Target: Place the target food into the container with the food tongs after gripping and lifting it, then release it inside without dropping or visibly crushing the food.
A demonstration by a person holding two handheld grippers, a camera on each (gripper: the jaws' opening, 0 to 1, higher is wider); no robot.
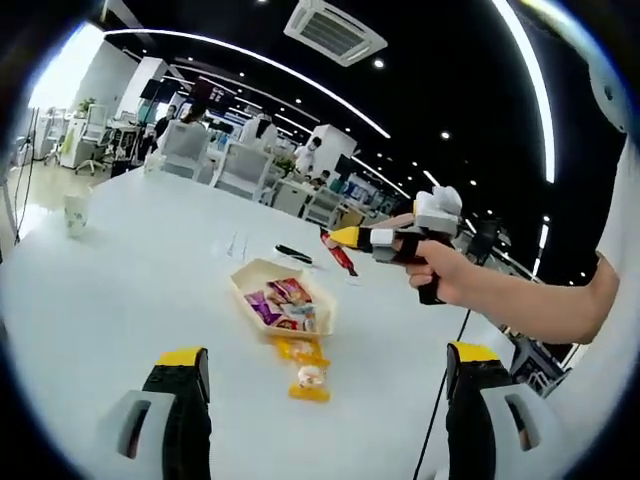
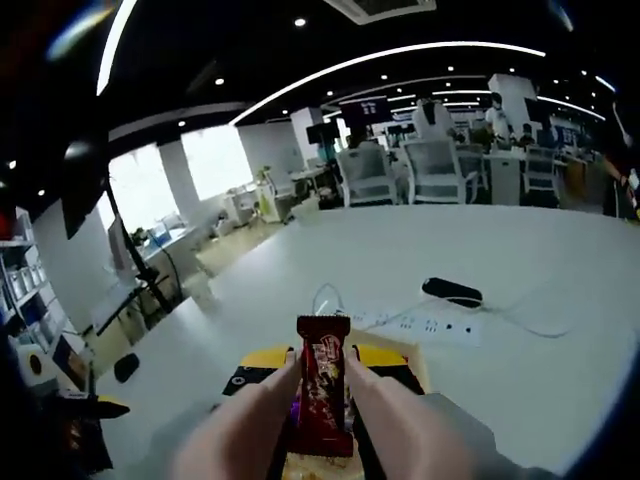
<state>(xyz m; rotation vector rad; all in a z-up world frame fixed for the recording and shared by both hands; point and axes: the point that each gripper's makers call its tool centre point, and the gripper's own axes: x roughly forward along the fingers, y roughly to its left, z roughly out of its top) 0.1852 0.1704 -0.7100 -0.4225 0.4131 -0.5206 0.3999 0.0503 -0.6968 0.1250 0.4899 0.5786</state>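
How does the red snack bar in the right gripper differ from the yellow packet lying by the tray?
The red snack bar is held in the air, clamped by the right gripper; the yellow packet lies loose on the white table, just outside the tray. The bar is dark red; the packet is yellow. Both are wrapped snacks outside the tray.

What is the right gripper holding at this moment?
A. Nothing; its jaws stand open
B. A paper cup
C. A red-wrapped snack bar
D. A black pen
C: in the right gripper view, the right gripper is shut on a red-wrapped snack bar, which also shows at its tip in the left gripper view.
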